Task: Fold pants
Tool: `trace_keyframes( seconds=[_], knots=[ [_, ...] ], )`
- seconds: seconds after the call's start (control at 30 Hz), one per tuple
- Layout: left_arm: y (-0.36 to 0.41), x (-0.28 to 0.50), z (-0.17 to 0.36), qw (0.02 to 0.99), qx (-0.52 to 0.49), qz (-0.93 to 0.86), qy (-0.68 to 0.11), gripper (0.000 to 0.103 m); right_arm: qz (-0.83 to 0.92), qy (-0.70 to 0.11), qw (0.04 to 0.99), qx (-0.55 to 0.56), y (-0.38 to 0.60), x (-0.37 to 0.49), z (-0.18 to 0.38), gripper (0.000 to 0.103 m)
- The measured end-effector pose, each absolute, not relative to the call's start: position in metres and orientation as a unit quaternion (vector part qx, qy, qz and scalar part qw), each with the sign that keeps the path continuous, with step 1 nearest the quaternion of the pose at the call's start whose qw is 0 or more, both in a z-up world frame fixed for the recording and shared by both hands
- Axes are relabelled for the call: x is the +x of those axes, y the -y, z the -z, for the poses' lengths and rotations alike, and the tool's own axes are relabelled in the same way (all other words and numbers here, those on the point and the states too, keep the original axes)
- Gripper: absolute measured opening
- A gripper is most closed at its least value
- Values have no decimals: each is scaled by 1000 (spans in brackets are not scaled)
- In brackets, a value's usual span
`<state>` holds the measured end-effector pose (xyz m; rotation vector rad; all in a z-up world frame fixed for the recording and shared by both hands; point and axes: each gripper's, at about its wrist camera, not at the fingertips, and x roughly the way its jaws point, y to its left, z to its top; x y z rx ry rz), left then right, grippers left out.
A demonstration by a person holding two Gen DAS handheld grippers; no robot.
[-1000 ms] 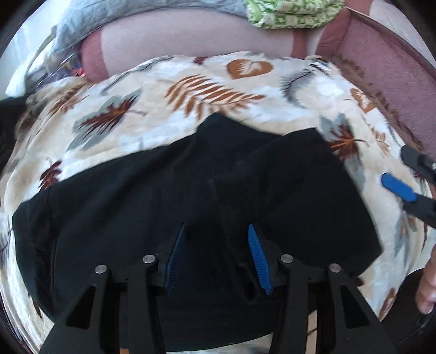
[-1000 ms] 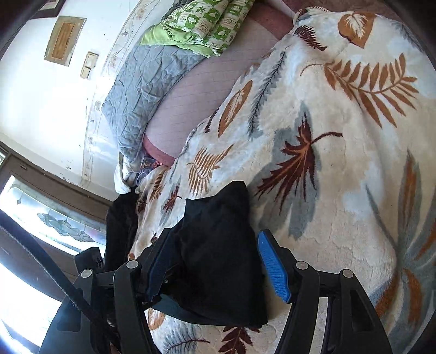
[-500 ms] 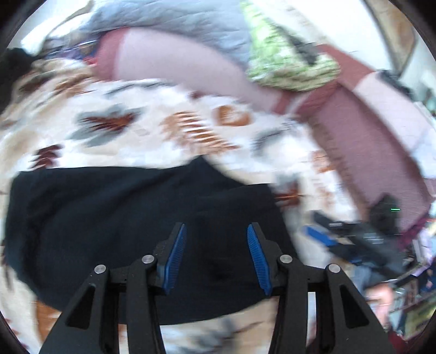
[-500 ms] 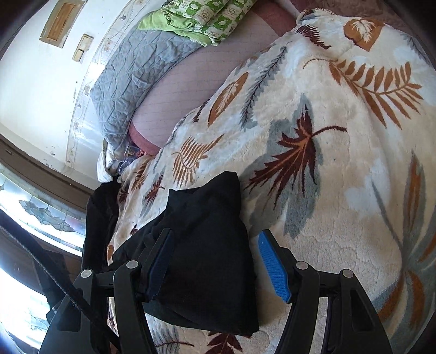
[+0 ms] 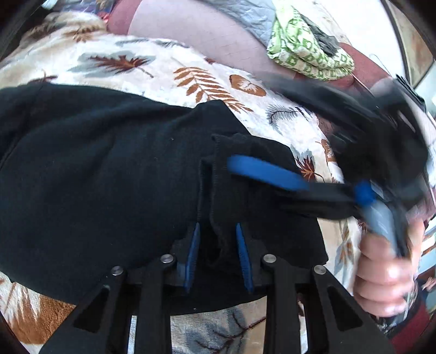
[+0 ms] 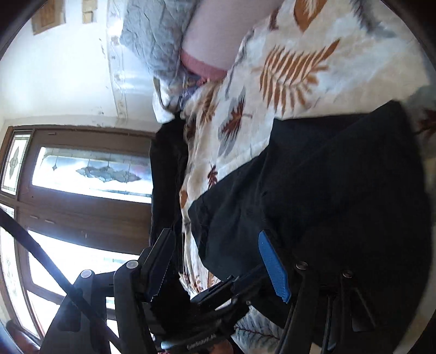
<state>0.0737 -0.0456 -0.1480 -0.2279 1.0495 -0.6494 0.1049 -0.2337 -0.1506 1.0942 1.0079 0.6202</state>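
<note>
The black pants (image 5: 103,174) lie folded on a leaf-print blanket (image 5: 169,70). My left gripper (image 5: 218,256) has its blue pads a little apart, around a raised fold of the pants' near edge. My right gripper (image 5: 261,170) reaches in from the right, blurred, with one blue pad (image 5: 267,171) over the pants' right end. In the right wrist view the pants (image 6: 340,177) fill the right side. My right gripper (image 6: 215,261) is wide open there, over the pants' edge, with the left gripper's body below it.
A pink sofa back (image 5: 207,30) carries a grey quilt (image 5: 245,13) and a green patterned cloth (image 5: 305,51). Another dark garment (image 6: 166,168) hangs at the blanket's far edge beside a wooden-framed window (image 6: 81,174).
The right gripper has swung in from the right over the pants' right end, and its view has rolled. The left gripper has closed part way around a fold.
</note>
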Motion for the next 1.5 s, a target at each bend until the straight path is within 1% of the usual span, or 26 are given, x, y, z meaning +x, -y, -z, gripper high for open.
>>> trace_keyframes(
  seconds=[0.07, 0.1, 0.13, 0.17, 0.23, 0.27, 0.4, 0.47, 0.5, 0.63, 0.7, 0.73, 0.77, 0.8, 0.83, 0.9, 0.93, 1.0, 1.1, 1.17, 1.2, 1.23, 1.33, 1.5],
  knots=[
    [46, 75, 149, 811, -106, 303, -489, 28, -264, -479, 688, 478, 216, 129, 165, 68],
    [45, 75, 150, 810, -109, 304, -489, 28, -241, -489, 703, 457, 211, 142, 169, 68],
    [43, 75, 149, 807, -117, 307, -490, 28, -228, -490, 714, 445, 210, 151, 170, 64],
    [40, 76, 149, 802, -124, 311, -494, 28, -205, -490, 728, 433, 210, 159, 170, 64],
    [31, 79, 143, 792, -141, 313, -504, 28, -108, -499, 774, 374, 214, 170, 161, 63],
    [22, 79, 137, 789, -158, 315, -504, 28, -99, -498, 778, 370, 216, 172, 157, 64],
    [-30, 88, 107, 803, -228, 298, -463, 28, -100, -469, 799, 364, 223, 171, 124, 66],
    [-54, 95, 98, 819, -242, 269, -445, 32, -122, -460, 791, 385, 223, 170, 118, 66],
    [-64, 98, 95, 827, -245, 253, -438, 35, -131, -459, 782, 400, 222, 172, 120, 67],
    [-100, 109, 96, 839, -270, 194, -431, 38, -102, -489, 760, 416, 217, 200, 150, 68],
    [-121, 111, 98, 841, -289, 166, -426, 40, -54, -495, 780, 378, 218, 218, 162, 47],
    [-134, 113, 97, 842, -302, 152, -421, 41, -26, -490, 796, 354, 218, 222, 157, 43],
    [-152, 113, 96, 845, -314, 133, -412, 42, 26, -486, 815, 314, 218, 224, 149, 51],
    [-167, 112, 94, 848, -325, 114, -404, 45, 56, -480, 827, 288, 217, 224, 140, 53],
    [-178, 113, 92, 849, -333, 97, -398, 50, 47, -477, 827, 294, 217, 223, 136, 55],
    [-195, 115, 92, 850, -351, 62, -388, 52, 1, -471, 822, 321, 211, 217, 124, 56],
    [-201, 118, 93, 849, -357, 49, -388, 52, -8, -470, 823, 318, 206, 214, 118, 59],
    [-211, 115, 97, 846, -362, 32, -389, 53, -32, -472, 829, 297, 190, 206, 103, 62],
    [-213, 111, 104, 848, -346, 20, -400, 56, -84, -484, 827, 275, 161, 192, 86, 64],
    [-215, 106, 113, 843, -342, 20, -414, 59, -112, -490, 823, 264, 142, 181, 79, 71],
    [-211, 107, 117, 839, -344, 24, -421, 64, -128, -496, 818, 262, 131, 178, 78, 73],
    [-209, 104, 122, 834, -346, 27, -429, 65, -141, -502, 812, 263, 121, 177, 79, 74],
    [-202, 95, 131, 821, -355, 54, -443, 66, -177, -539, 784, 254, 84, 182, 87, 77],
    [-180, 90, 136, 823, -323, 77, -460, 66, -213, -589, 760, 174, 15, 203, 93, 77]
  ],
)
